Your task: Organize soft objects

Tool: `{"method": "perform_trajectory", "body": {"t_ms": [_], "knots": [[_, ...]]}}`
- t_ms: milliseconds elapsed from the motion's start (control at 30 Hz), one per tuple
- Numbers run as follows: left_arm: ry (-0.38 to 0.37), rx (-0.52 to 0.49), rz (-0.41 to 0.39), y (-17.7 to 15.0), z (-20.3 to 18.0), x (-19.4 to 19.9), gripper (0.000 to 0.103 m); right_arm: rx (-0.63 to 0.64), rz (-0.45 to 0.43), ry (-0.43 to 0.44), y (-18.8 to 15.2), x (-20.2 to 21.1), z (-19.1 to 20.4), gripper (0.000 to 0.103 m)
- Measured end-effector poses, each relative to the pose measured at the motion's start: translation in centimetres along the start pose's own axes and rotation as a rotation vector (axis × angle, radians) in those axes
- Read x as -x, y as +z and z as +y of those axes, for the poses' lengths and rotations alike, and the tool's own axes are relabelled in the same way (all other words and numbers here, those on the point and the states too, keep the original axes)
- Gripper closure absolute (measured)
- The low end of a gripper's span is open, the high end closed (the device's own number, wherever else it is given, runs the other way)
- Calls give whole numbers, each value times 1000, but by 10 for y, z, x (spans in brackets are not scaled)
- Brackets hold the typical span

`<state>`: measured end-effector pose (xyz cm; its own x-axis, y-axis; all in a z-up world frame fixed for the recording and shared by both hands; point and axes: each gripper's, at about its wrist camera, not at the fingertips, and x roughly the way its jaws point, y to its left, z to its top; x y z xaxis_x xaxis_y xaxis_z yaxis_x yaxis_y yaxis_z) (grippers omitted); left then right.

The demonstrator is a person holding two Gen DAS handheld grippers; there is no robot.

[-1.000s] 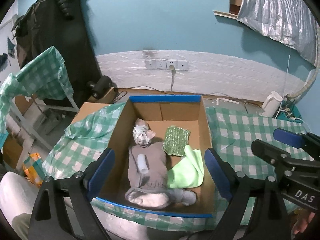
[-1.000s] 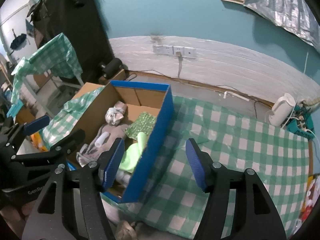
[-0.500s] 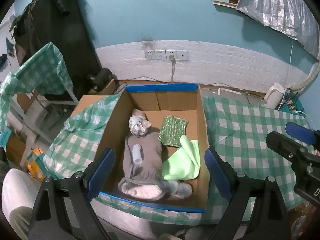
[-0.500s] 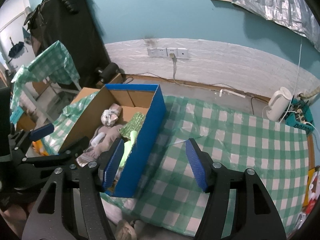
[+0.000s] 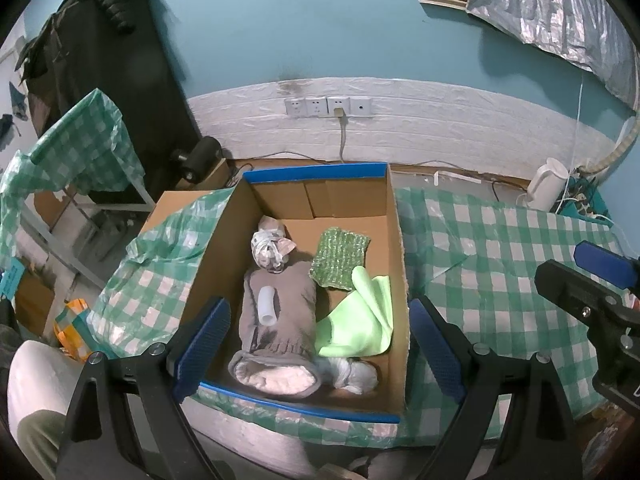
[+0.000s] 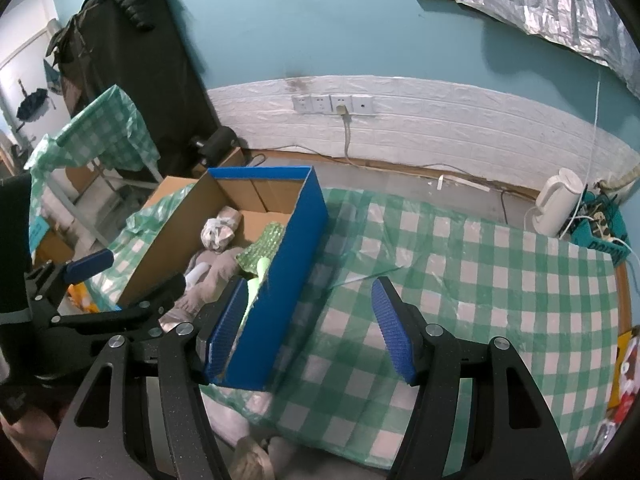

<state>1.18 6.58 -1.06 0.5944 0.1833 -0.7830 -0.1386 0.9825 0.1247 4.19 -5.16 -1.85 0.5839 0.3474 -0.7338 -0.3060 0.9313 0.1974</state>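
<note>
An open cardboard box [image 5: 316, 170] with blue edges stands on the green checked tablecloth [image 5: 480, 260]. Inside lie a grey garment [image 5: 288, 312] with a white tube [image 5: 267, 306] on it, a patterned bundle [image 5: 270, 250], a glittery green cloth [image 5: 340, 258], a light green cloth [image 5: 360, 320] and a white bundle [image 5: 356, 372]. My left gripper [image 5: 320, 350] hangs open over the box's near end, holding nothing. My right gripper [image 6: 310, 330] is open and empty too, and straddles the box's blue right wall [image 6: 292, 272] from above. The left gripper [image 6: 120, 280] also shows at the left of the right wrist view.
A white kettle [image 6: 558, 208] and cables sit on the floor at the far right. A checked-covered frame [image 5: 76, 148] and a dark coat [image 5: 112, 80] stand to the left. A greyish soft lump [image 6: 252, 460] lies below the table's front edge. A person's knee [image 5: 32, 392] is at lower left.
The right gripper has drifted a little to the right, away from the box, so more of the tablecloth shows. The left gripper has hardly moved. Both stay open.
</note>
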Motion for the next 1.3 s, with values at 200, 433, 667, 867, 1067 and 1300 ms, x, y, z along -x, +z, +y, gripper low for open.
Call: {"method": "perform_trajectory", "body": {"t_ms": [200, 433, 667, 867, 1067, 1300], "knots": [[2, -6, 1, -1, -3, 0, 11, 1, 1, 0, 0, 0, -1, 38], [2, -8, 2, -1, -3, 0, 11, -2, 0, 0, 0, 0, -1, 38], [4, -12, 8, -2, -4, -1, 11, -3, 0, 5, 0, 2, 0, 38], [4, -12, 9, -3, -4, -2, 11, -2, 2, 5, 0, 3, 2, 38], [5, -12, 9, -3, -2, -1, 11, 2, 8, 8, 1, 4, 4, 38], [4, -11, 10, -3, -3, -1, 11, 2, 10, 7, 1, 3, 5, 38]]}}
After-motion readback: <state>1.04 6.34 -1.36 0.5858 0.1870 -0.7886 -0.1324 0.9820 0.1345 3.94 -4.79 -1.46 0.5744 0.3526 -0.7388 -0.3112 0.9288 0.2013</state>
